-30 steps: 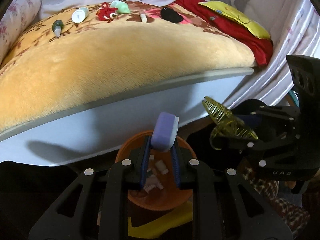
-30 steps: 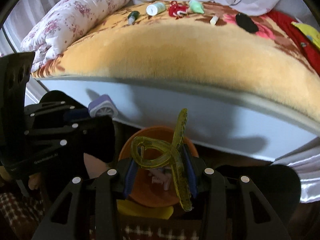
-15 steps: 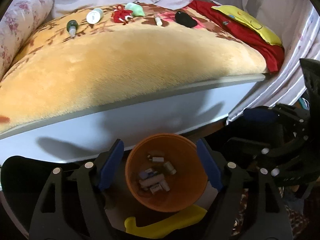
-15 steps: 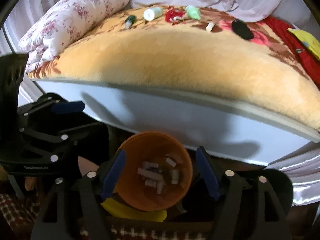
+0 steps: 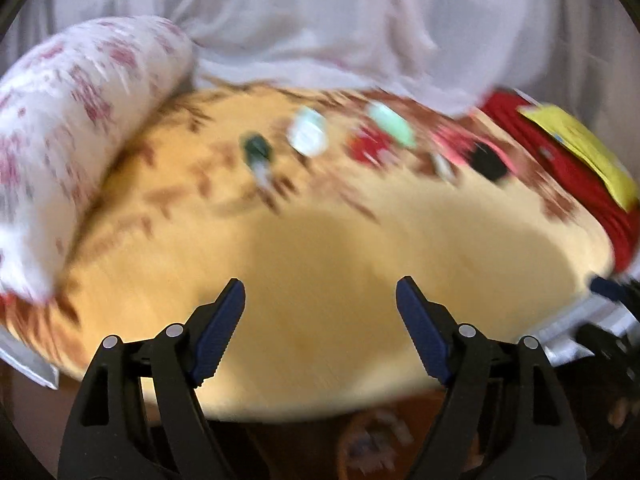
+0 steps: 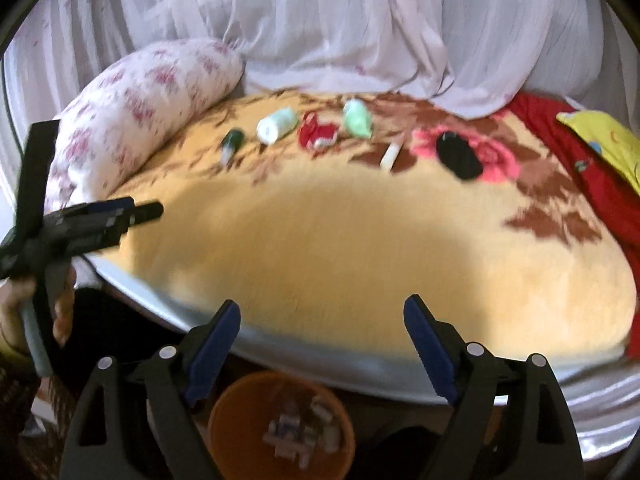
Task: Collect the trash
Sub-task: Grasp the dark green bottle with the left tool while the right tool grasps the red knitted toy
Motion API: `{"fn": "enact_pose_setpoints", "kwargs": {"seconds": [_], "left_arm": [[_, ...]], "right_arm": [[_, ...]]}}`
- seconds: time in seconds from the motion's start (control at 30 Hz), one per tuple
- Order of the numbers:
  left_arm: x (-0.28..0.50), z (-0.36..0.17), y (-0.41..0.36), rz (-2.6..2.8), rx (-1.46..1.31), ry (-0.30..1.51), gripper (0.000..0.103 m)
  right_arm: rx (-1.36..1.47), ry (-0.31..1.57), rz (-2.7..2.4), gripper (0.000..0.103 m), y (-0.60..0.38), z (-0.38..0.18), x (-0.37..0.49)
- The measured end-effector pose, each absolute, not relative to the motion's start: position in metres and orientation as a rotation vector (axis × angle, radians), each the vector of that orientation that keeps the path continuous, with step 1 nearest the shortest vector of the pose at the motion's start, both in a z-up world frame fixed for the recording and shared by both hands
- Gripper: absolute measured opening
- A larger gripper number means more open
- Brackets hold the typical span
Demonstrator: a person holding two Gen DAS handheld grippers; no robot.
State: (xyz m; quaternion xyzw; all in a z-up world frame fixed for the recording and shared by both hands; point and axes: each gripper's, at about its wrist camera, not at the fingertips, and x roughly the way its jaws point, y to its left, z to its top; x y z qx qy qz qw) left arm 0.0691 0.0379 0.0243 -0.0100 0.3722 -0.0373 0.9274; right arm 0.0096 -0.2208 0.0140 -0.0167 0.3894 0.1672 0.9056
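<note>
An orange bin (image 6: 280,424) with several small bits of trash stands on the floor below the bed edge, blurred in the left wrist view (image 5: 384,444). Far back on the yellow blanket (image 6: 360,240) lie a green vial (image 6: 232,142), a white bottle (image 6: 277,125), a red scrap (image 6: 318,133), a mint green piece (image 6: 357,119), a white stick (image 6: 391,156) and a black object (image 6: 459,155). My left gripper (image 5: 320,284) and right gripper (image 6: 323,303) hover over the blanket's near part. Both sets of jaws are opening, with nothing between them.
A floral pillow (image 6: 140,112) lies at the left of the bed. White curtains (image 6: 320,20) hang behind. Red cloth (image 6: 580,168) with a yellow piece (image 6: 604,136) covers the right end. A person's hand (image 6: 16,312) holds the left gripper's handle.
The left gripper let go of a purple object and the right a yellow hair clip over the bin. Both opened wide, then rose from the bin towards the bed.
</note>
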Motion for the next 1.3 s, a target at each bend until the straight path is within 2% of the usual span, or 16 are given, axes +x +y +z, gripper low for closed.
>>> {"fn": "enact_pose_setpoints", "kwargs": {"seconds": [0.27, 0.5, 0.53, 0.57, 0.6, 0.63, 0.97, 1.17, 1.3], "left_arm": [[0.209, 0.010, 0.074, 0.088, -0.053, 0.838, 0.077], [0.276, -0.023, 0.084, 0.177, -0.084, 0.916, 0.077], [0.282, -0.026, 0.086, 0.178, -0.094, 0.924, 0.073], [0.287, -0.029, 0.087, 0.169, -0.112, 0.927, 0.064], [0.289, -0.030, 0.088, 0.145, -0.131, 0.931, 0.034], [0.290, -0.030, 0.089, 0.135, -0.145, 0.932, 0.030], [0.236, 0.002, 0.082, 0.070, -0.089, 0.804, 0.029], [0.198, 0.009, 0.082, 0.026, -0.092, 0.772, 0.030], [0.181, 0.007, 0.082, 0.000, -0.093, 0.771, 0.030]], "right_arm": [[-0.034, 0.767, 0.302, 0.082, -0.223, 0.017, 0.066], [-0.049, 0.768, 0.290, 0.082, -0.221, 0.011, 0.097], [-0.051, 0.769, 0.288, 0.082, -0.221, 0.010, 0.101], [-0.052, 0.770, 0.286, 0.082, -0.221, 0.010, 0.105], [-0.053, 0.771, 0.284, 0.082, -0.221, 0.009, 0.108], [-0.054, 0.772, 0.281, 0.082, -0.221, 0.009, 0.112], [0.045, 0.829, 0.293, 0.082, -0.225, 0.010, 0.177], [0.020, 0.801, 0.340, 0.082, -0.174, 0.023, 0.233], [-0.007, 0.845, 0.351, 0.082, -0.132, 0.009, 0.272]]}}
